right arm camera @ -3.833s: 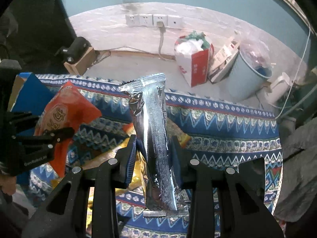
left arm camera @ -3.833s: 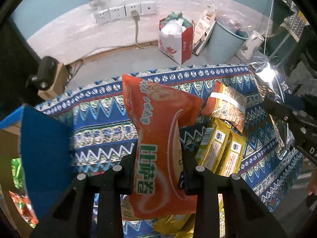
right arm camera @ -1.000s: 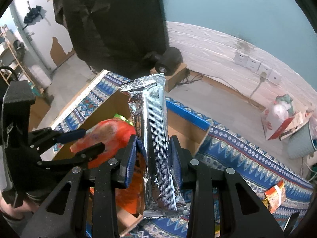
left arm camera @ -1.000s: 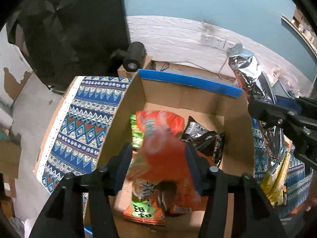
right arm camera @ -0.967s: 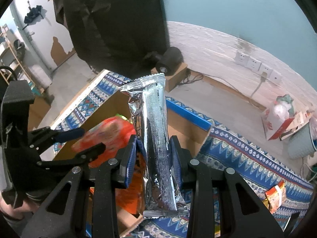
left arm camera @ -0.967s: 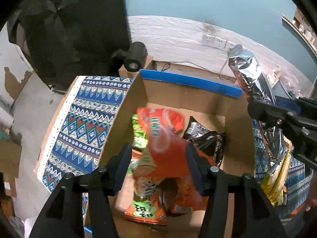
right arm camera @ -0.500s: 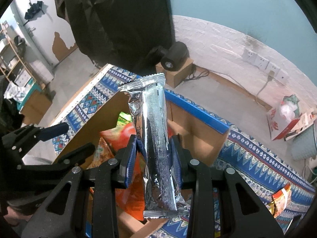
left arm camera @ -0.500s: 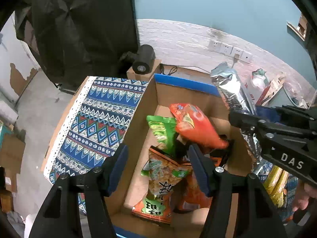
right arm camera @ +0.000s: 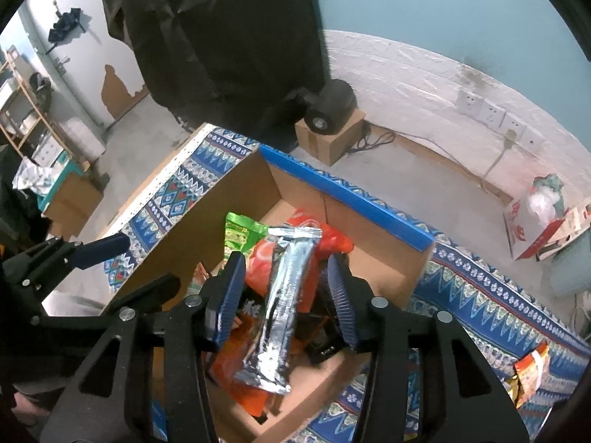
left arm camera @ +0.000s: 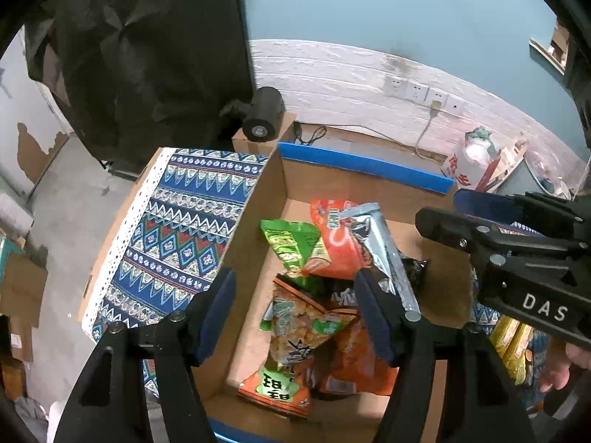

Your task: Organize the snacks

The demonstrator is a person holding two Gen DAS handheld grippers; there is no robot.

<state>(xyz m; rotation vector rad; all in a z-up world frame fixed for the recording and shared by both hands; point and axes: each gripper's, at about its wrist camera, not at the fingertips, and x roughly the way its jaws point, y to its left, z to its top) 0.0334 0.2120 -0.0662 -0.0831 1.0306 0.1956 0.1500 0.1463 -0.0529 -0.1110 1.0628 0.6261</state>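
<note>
1. The right gripper [right arm camera: 286, 295] is hanging over the cardboard box [right arm camera: 236, 199], and its jaws have just been opening. The silver packet [right arm camera: 284, 295] is sitting loose between them, pads clear of it on both sides, so nothing is being gripped.
2. That silver packet is lying tilted on top of the snack pile, its top end pointing away from the gripper and its bottom end nearest it.
3. The left gripper [left arm camera: 295, 310] is also hovering over the box [left arm camera: 258, 221] with its jaws spread wide. They've just been opening too, and there's nothing between them.
4. Straight below and ahead of the left gripper, the orange bag [left arm camera: 332, 243] is resting in the box beside a green bag [left arm camera: 291, 240], with the silver packet [left arm camera: 380, 247] lying across it.
5. The box is sitting on a patterned cloth [left arm camera: 177, 236], off to the left gripper's left.
</note>
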